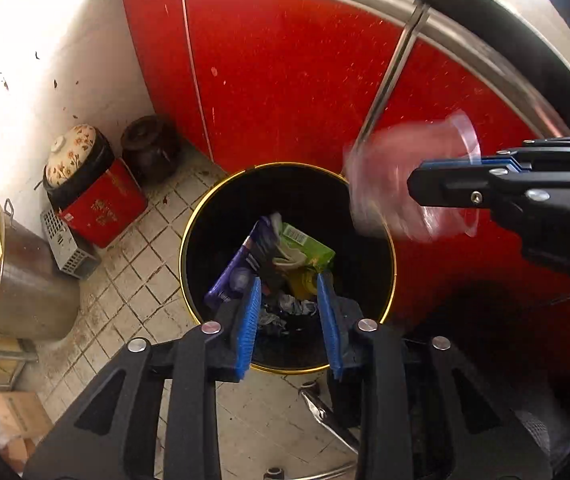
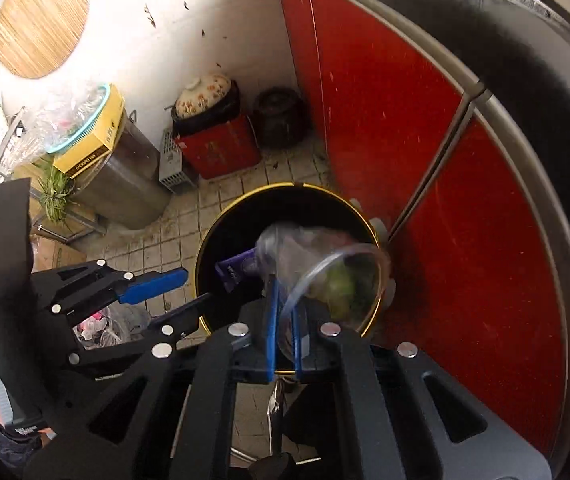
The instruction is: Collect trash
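Left gripper (image 1: 289,312) pointed steeply down, blue pads (image 1: 248,328) parted with nothing between them. Right gripper (image 2: 283,312) also angled steeply down, its blue pads (image 2: 272,320) drawn close together and pinching the thin wall of a clear plastic cup (image 2: 325,276). Seen from the left wrist, reaching in from the right edge with fingers level. Seen from the right wrist, left one entering from the left side, fingers spread apart.
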Demonstrator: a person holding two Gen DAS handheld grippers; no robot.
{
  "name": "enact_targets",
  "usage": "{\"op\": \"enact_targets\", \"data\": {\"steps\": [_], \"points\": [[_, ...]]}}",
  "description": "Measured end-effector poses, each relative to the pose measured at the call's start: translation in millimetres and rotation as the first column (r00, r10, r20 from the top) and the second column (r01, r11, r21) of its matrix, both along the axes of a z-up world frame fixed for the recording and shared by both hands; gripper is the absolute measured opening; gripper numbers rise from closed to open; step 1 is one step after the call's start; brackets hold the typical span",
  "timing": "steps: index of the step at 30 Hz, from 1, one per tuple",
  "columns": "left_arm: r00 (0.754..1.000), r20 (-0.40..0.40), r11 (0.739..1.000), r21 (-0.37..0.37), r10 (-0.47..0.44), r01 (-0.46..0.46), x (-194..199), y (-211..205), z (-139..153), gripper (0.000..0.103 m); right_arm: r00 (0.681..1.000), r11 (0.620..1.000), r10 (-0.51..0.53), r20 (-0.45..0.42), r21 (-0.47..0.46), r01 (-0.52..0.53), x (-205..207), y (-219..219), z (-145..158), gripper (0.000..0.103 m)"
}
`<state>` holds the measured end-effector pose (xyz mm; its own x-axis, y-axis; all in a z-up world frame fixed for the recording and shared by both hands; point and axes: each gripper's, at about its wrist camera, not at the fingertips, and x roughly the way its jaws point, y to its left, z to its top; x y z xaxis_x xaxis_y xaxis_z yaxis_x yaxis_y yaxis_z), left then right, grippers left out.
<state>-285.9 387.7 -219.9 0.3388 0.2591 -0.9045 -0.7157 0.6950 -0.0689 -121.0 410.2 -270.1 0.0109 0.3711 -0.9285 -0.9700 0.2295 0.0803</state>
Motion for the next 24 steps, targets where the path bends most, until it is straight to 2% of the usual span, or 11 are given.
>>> {"op": "enact_targets", "data": {"steps": [1,2,3,4,6,8,14,21,24], "points": [[1.000,-0.002,1.000,0.014,0.003,-0.003,-0.7,-0.7,-0.1,0.058,1.000,1.000,-0.005,-0.011,-0.006,0.005,1.7,2.0,-1.9,0.014],[1.000,0.002,0.999,0.035,0.011,-0.011,-2.9,-1.8,0.7,0.082,1.000,1.000,-0.006,-0.024,-0.003,0.006,4.7,2.0,-2.3,0.027],[1.000,0.013,0.999,0.049,0.013,-0.013,-5.7,-3.5,2.3,0.084,1.000,1.000,-0.009,-0.030,0.002,0.009,6.4,3.6,-2.5,0.069],[1.000,0.018,0.998,0.057,0.009,-0.010,-8.1,-5.1,3.2,0.085,1.000,1.000,-0.015,-0.022,0.021,0.016,7.8,3.9,0.0,0.086],[1.000,-0.003,0.998,0.062,0.012,-0.012,-12.3,-5.2,1.1,0.085,1.000,0.998,-0.009,-0.012,0.065,0.009,10.1,1.1,4.8,0.086],[1.000,-0.008,0.998,0.060,0.030,-0.029,-18.2,-1.5,0.4,0.085,0.999,0.999,0.001,-0.034,0.051,0.001,12.0,6.1,4.0,0.086],[0.996,0.029,0.996,0.048,0.080,-0.081,-33.9,7.7,12.8,0.085,1.000,0.998,0.010,-0.028,0.062,-0.008,14.6,7.0,10.5,0.086],[0.996,0.069,0.993,0.100,0.060,-0.067,-24.6,2.6,43.4,0.085,1.000,0.993,0.005,-0.025,0.114,-0.003,14.1,-13.3,34.4,0.086],[0.995,0.093,0.990,0.127,0.041,-0.053,-14.5,-6.0,63.7,0.085,1.000,0.989,-0.009,-0.022,0.149,0.012,16.4,-31.8,54.5,0.086]]}}
